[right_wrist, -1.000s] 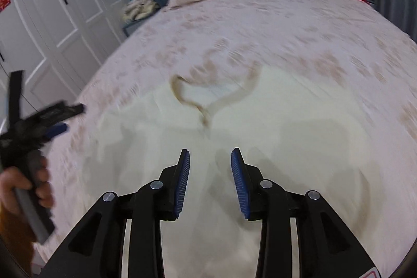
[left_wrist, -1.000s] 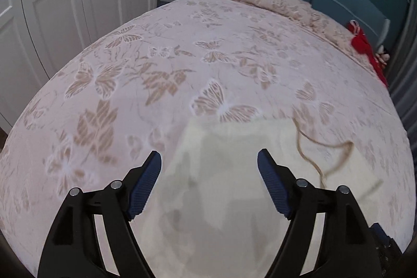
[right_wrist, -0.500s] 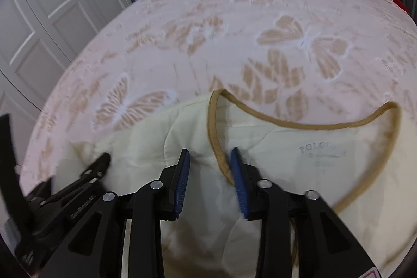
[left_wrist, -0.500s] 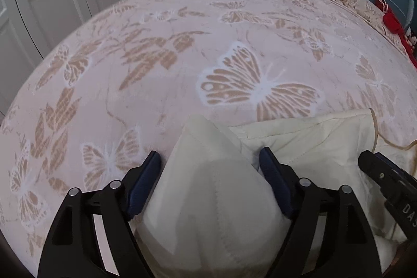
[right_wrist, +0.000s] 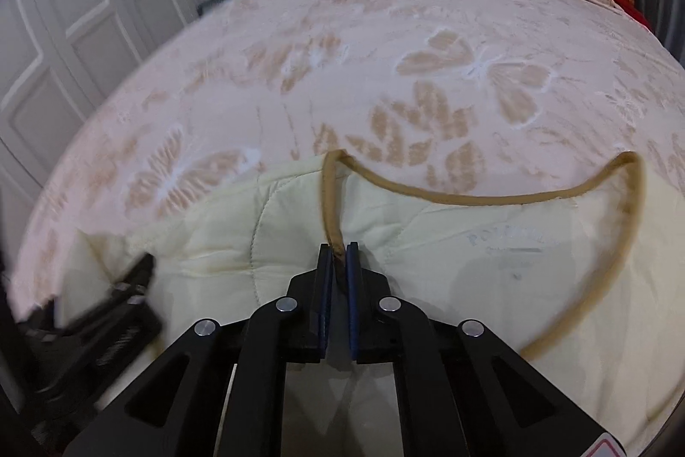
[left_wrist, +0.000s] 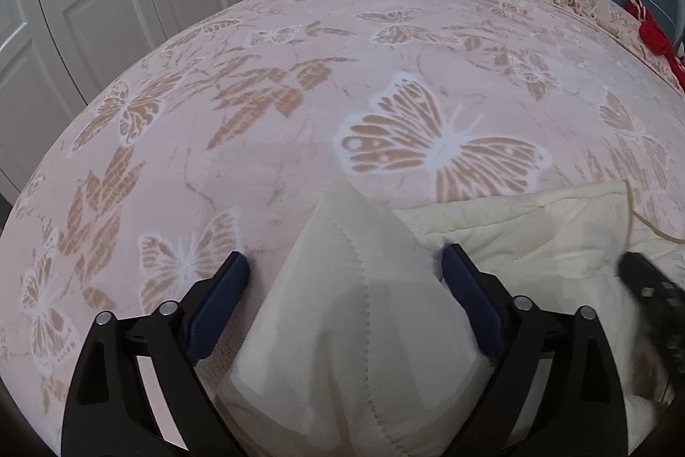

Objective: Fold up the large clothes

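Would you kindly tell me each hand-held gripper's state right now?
Left hand-held gripper: open, astride the cream garment's corner.
Right hand-held gripper: closed on the tan neckline trim.

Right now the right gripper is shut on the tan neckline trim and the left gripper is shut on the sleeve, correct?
Not quite. The left gripper is open: in the left wrist view its jaws have just been opening and stand apart, with the sleeve between them unpinched. The right gripper is indeed shut on the tan neckline trim, as the right wrist view shows.

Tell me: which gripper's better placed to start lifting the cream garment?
Right. The right gripper is shut on the tan neckline trim; the left gripper stands open around a shoulder point of the cream garment.
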### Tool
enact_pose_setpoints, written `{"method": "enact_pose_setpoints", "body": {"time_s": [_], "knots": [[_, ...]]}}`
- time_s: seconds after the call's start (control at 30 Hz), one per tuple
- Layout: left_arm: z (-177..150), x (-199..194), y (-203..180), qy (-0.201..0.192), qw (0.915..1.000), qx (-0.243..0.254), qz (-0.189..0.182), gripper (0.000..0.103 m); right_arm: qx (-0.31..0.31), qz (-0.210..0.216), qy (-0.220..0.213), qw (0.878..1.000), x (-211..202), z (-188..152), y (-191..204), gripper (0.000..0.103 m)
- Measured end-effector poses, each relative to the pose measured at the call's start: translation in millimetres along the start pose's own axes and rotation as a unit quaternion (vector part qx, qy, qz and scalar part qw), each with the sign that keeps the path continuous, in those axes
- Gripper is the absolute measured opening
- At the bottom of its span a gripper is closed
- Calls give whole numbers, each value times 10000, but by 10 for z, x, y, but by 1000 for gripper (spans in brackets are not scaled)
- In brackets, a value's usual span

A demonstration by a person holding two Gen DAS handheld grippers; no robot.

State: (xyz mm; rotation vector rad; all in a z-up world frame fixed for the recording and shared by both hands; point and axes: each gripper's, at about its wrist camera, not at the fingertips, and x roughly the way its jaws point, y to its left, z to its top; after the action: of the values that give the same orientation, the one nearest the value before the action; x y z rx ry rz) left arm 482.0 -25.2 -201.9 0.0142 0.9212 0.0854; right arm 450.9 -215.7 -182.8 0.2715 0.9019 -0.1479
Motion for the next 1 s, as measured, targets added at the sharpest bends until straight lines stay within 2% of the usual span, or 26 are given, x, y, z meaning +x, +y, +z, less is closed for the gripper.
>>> {"method": "enact_pose_setpoints", "body": {"time_s": [0.07, 0.13, 0.17, 0.2, 0.23, 0.33, 0.4, 0.5, 0.57, 0.6, 0.7, 0.73, 0.77, 0.8, 0.87, 0.97, 1.0], "knots": [[17, 1, 53, 75, 9998, -94, -129, 94, 390, -233, -494, 9977, -395, -30, -204, 15], [47, -59, 97, 184, 9994, -128, -260, 94, 714, -304, -780, 9939, -787, -103, -560, 16], [61, -155, 113, 240, 9991, -100, -327, 88, 799, -422, -846, 9923, -916, -137, -741, 17], [59, -291, 95, 191, 9989, -19, -435, 77, 889, -581, -888, 9904, -1037, -184, -976, 17], [52, -438, 39, 92, 9984, 81, -548, 76, 1001, -711, -872, 9886, -1105, -228, -1202, 20], [56, -918, -327, -178, 9921, 310, -1206, 79, 1628, -816, -611, 9814, -1125, -348, -1847, 23], [89, -1097, -740, 7, 9779, 488, -2031, 79, 2075, -647, -530, 9746, -1125, -407, -2194, 19], [85, -1256, -1378, 72, 9676, 814, -2388, 80, 2159, -567, -575, 9731, -1177, -385, -2380, 17], [57, -1281, -1783, 20, 9657, 1124, -2341, 80, 2030, -548, -527, 9762, -1138, -362, -2390, 18], [20, -1231, -2076, 94, 9656, 1386, -2197, 80, 1958, -529, -465, 9781, -1102, -343, -2397, 18], [-69, -1041, -2510, 277, 9665, 1668, -1930, 78, 1760, -590, -315, 9821, -974, -354, -2323, 18], [-109, -958, -2624, 353, 9672, 1739, -1820, 77, 1665, -653, -230, 9836, -906, -366, -2312, 18], [-158, -866, -2719, 480, 9663, 1835, -1742, 68, 1575, -723, -232, 9846, -863, -386, -2304, 16], [-205, -804, -2756, 574, 9657, 1913, -1659, 63, 1539, -769, -264, 9847, -845, -409, -2302, 15], [-304, -691, -2815, 566, 9676, 1997, -1439, 63, 1605, -800, -344, 9832, -835, -440, -2334, 8], [-352, -662, -2757, 302, 9704, 1978, -1353, 66, 1768, -880, -470, 9792, -822, -506, -2391, 0], [-360, -654, -2728, 245, 9718, 1930, -1329, 69, 1808, -933, -502, 9778, -816, -518, -2401, 0]]}}
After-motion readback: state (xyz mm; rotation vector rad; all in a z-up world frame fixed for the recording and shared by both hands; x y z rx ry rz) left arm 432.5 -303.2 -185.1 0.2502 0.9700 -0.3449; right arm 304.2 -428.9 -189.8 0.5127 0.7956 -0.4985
